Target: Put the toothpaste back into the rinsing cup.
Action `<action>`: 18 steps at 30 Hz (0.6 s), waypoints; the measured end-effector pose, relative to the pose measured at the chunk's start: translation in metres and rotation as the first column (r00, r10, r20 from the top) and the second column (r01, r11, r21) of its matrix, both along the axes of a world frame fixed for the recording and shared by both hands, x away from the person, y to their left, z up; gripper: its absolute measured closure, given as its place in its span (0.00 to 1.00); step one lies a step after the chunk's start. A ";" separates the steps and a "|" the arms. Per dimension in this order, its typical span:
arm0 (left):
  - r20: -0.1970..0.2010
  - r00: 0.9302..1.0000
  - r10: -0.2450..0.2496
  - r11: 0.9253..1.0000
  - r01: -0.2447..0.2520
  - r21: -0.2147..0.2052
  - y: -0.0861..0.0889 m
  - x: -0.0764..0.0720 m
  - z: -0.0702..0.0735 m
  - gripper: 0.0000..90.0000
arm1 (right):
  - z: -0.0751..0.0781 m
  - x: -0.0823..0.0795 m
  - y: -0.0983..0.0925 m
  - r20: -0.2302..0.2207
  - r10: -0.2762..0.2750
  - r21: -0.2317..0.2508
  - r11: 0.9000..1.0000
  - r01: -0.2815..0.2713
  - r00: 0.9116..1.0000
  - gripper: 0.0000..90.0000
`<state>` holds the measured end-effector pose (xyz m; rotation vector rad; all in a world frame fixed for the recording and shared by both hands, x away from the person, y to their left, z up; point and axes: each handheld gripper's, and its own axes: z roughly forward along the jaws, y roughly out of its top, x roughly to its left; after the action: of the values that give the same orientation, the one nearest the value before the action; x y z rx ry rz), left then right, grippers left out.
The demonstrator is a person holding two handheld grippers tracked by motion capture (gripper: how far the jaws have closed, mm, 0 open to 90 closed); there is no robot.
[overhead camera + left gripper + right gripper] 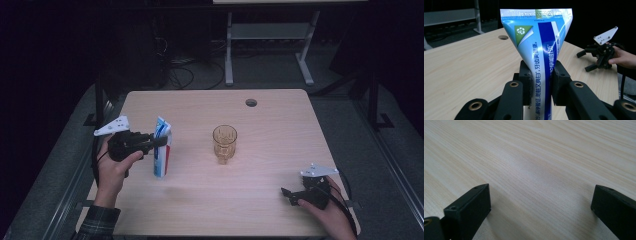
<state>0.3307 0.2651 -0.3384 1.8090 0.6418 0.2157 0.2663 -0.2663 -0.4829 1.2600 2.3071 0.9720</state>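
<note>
A blue and white toothpaste tube stands upright at the left of the table, its flat crimped end up. My left gripper is shut on it about midway up. In the left gripper view both pads press the tube from either side, with my left gripper at the narrow part. An amber glass stands upright at the table's middle, apart from the tube. My right gripper rests near the front right corner, open. In the right gripper view its jaws stand wide over bare wood, my right gripper holding nothing.
The light wooden table has a round cable hole near its far edge. Beyond it stand a white desk frame and loose cables on the floor. In the left gripper view the right gripper and hand sit far off.
</note>
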 end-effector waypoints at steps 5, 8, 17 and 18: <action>0.014 1.000 -0.014 1.000 0.014 0.006 -0.012 0.007 0.006 0.82 | 0.000 0.000 0.000 0.000 0.000 0.000 1.000 0.000 1.000 0.02; 0.021 0.999 -0.024 1.000 0.024 0.006 -0.019 0.011 0.009 0.82 | 0.000 0.000 0.000 0.001 0.000 0.000 1.000 0.000 1.000 0.02; 0.038 0.998 -0.042 0.999 0.042 0.000 -0.039 0.022 0.018 0.82 | 0.000 0.000 0.000 0.001 -0.002 -0.001 1.000 0.002 1.000 0.02; 0.039 0.998 -0.044 0.999 0.044 -0.001 -0.040 0.023 0.019 0.82 | 0.000 0.000 0.000 0.001 -0.001 -0.001 1.000 0.001 1.000 0.02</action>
<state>0.3541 0.2247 -0.3198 1.8114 0.5744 0.2198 0.2663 -0.2663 -0.4829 1.2599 2.3055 0.9709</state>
